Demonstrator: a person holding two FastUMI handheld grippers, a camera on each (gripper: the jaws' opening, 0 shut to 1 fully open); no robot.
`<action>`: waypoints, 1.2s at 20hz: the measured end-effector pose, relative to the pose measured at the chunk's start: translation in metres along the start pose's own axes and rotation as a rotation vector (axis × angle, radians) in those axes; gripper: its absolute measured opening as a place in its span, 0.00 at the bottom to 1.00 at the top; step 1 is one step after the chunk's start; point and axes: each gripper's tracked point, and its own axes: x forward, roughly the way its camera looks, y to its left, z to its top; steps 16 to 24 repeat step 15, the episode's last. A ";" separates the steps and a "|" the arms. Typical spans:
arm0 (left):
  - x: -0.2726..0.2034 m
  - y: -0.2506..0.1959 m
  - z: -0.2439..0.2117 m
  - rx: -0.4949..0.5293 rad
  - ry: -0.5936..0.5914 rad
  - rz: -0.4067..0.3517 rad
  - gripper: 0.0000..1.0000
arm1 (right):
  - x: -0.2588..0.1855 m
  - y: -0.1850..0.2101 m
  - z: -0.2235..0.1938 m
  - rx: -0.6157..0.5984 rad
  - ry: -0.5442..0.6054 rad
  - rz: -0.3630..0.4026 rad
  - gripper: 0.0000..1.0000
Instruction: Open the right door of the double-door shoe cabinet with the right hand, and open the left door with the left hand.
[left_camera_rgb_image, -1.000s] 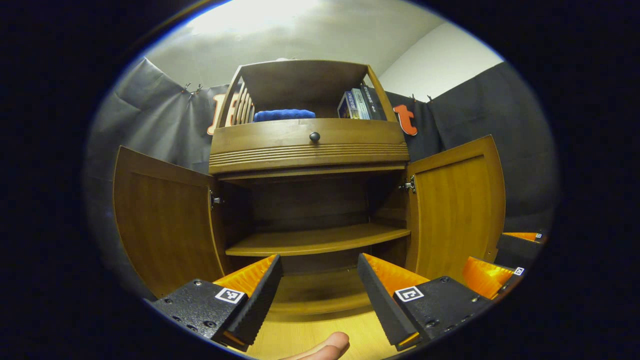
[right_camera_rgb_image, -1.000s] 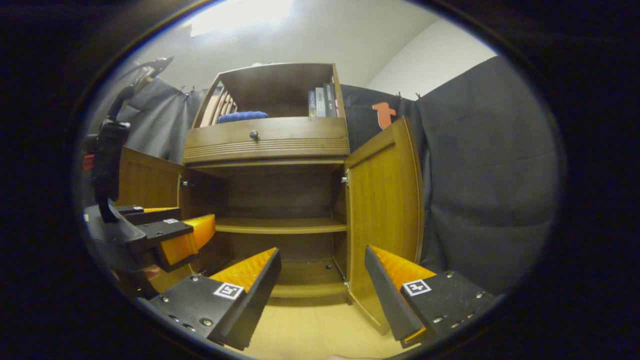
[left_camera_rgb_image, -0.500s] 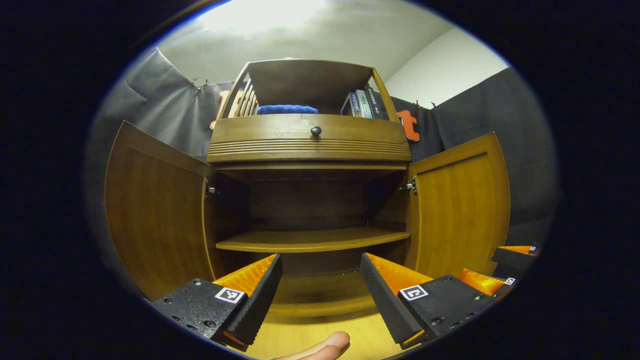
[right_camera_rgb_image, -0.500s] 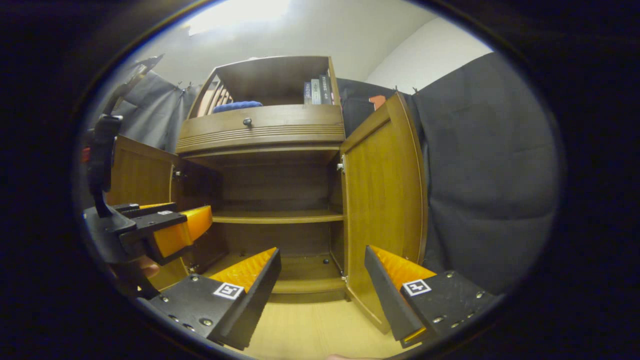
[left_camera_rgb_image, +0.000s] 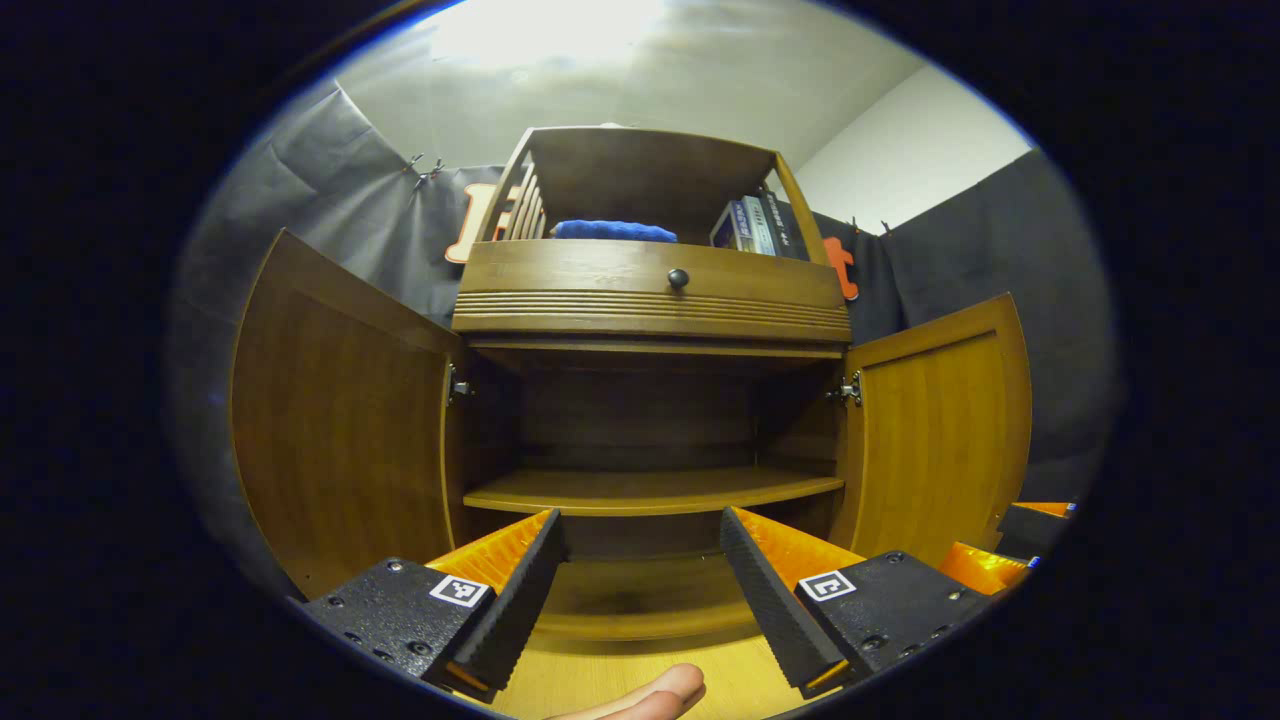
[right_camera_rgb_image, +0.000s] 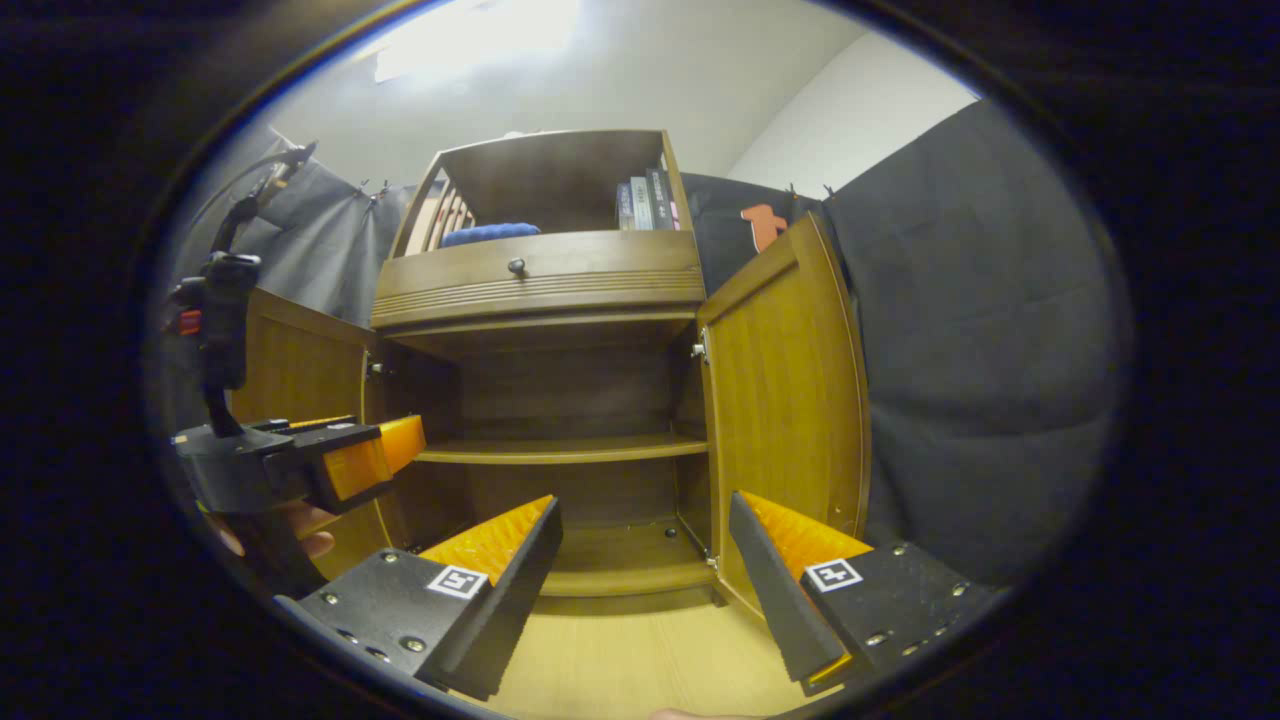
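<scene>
1. The shoe cabinet (left_camera_rgb_image: 650, 300) is seen straight ahead in the left gripper view, with the left door (left_camera_rgb_image: 340, 420) and the right door (left_camera_rgb_image: 940, 430) both swung wide open.
2. A bare inner shelf (left_camera_rgb_image: 650, 490) is exposed between the doors.
3. The left gripper (left_camera_rgb_image: 640, 570) is held in front of the opening, its fingers spread wide with nothing between them.
4. The right gripper (right_camera_rgb_image: 640, 560) is held near the right door's edge, its fingers likewise spread wide and holding nothing.
5. A blue cloth (left_camera_rgb_image: 612, 230) and books (left_camera_rgb_image: 755, 225) are seen on the upper shelf.
</scene>
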 end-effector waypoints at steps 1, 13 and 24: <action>0.000 -0.001 0.002 0.004 -0.004 -0.010 0.98 | -0.003 0.000 0.004 -0.005 -0.011 -0.007 0.99; 0.014 -0.008 -0.024 0.026 0.079 -0.026 0.92 | -0.007 -0.015 -0.009 0.023 -0.009 -0.047 0.99; 0.012 -0.016 -0.024 0.019 0.077 -0.050 0.95 | -0.008 -0.020 -0.009 0.020 -0.014 -0.056 1.00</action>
